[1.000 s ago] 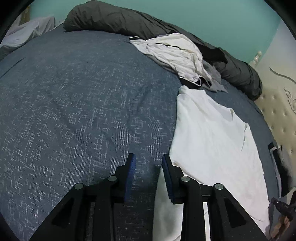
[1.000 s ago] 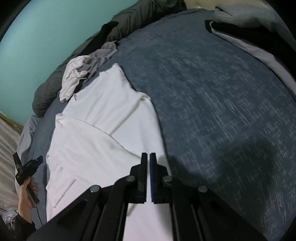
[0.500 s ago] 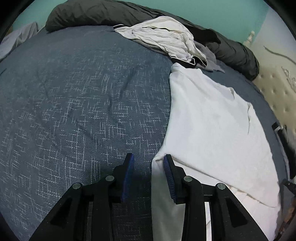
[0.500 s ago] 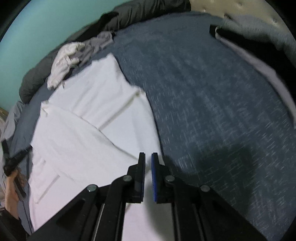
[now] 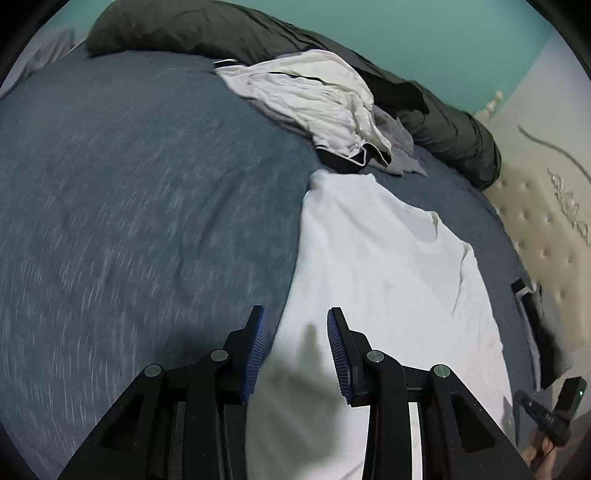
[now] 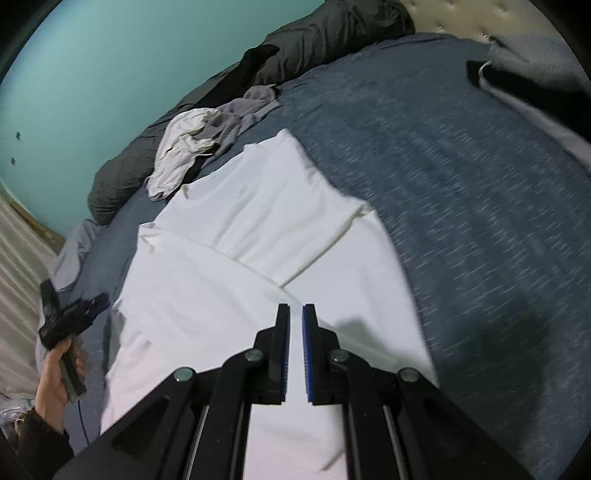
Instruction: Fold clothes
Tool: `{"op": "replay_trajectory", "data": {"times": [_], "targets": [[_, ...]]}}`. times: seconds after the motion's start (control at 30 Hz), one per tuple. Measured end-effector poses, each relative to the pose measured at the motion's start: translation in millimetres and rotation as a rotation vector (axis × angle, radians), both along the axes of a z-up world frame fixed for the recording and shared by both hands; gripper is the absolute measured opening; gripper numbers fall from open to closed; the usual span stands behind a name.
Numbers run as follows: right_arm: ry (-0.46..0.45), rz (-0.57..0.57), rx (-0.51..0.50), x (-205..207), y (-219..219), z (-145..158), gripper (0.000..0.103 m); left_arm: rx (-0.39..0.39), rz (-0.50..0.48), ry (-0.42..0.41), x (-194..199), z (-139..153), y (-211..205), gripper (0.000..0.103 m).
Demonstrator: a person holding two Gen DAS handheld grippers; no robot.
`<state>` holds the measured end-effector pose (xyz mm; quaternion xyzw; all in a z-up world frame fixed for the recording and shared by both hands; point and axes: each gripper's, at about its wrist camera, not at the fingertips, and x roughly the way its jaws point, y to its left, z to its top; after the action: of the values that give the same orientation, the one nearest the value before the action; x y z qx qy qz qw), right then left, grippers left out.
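The left gripper [image 5: 297, 347] has its fingers half apart with nothing between the pads; the white shirt [image 5: 388, 266] lies flat below and ahead of them, and its left edge runs just under the left finger [image 5: 256, 345]. The right gripper [image 6: 295, 354] has its fingers narrow, almost closed, with only a thin gap, and I see no cloth in that gap. In the right view the shirt spreads ahead of the fingers, with one part already folded over, so a diagonal edge ends just before the tips.

What could go wrong, in my judgement: if the left fingers close here, they may catch the bedcover [image 5: 147, 221] together with the shirt edge, because both lie under the left finger. The right gripper, being so narrow, may only push the cloth and wrinkle the fold. Pulling one side only could also drag the shirt out of shape.

The surface is a bed with a soft blue-grey cover. Beyond the fingers lies a pile of crumpled clothes [image 5: 317, 99], then a dark rolled duvet [image 5: 221, 29] against a teal wall [image 6: 92, 74]. A tufted headboard [image 5: 546, 229] stands to the right of the left fingers.
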<state>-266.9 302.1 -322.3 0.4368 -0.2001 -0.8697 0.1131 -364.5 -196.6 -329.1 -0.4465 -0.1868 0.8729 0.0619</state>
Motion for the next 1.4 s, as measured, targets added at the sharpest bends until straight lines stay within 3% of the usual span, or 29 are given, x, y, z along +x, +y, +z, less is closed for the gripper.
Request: {"op": "replay_trajectory", "data": {"times": [0.27, 0.5, 0.6, 0.7, 0.77, 1.07, 1.27, 1.4], "targets": [[0.014, 0.065, -0.015, -6.4, -3.8, -11.6, 0.006, -0.017, -0.005, -0.060, -95.4, 9.9, 11.2, 0.037], [-0.011, 0.109, -0.031, -15.3, -2.0, -20.5, 0.006, -0.052, 0.011, -0.109, -141.2, -3.5, 17.9, 0.036], [-0.016, 0.127, -0.036, -16.2, -4.1, -25.6, 0.006, -0.044, 0.021, -0.112, -151.0, -7.2, 19.7, 0.036], [-0.023, 0.128, -0.048, -16.6, -3.0, -30.4, 0.006, -0.042, 0.011, -0.115, -158.9, -9.1, 24.2, 0.026], [-0.023, 0.131, -0.057, -16.6, -2.6, -31.4, 0.006, -0.056, 0.002, -0.119, -164.2, -10.1, 28.1, 0.002], [-0.002, 0.131, -0.062, -15.4, -0.3, -30.2, 0.006, -0.144, 0.089, -0.103, -185.6, 9.2, 27.1, 0.002], [-0.004, 0.141, -0.048, -15.8, -3.7, -32.6, 0.006, -0.099, 0.152, -0.062, -190.7, 11.0, 20.4, 0.003], [-0.004, 0.136, -0.050, -14.5, -2.1, -32.6, 0.006, -0.137, 0.133, -0.051, -185.6, 17.4, 18.1, 0.004]]}}
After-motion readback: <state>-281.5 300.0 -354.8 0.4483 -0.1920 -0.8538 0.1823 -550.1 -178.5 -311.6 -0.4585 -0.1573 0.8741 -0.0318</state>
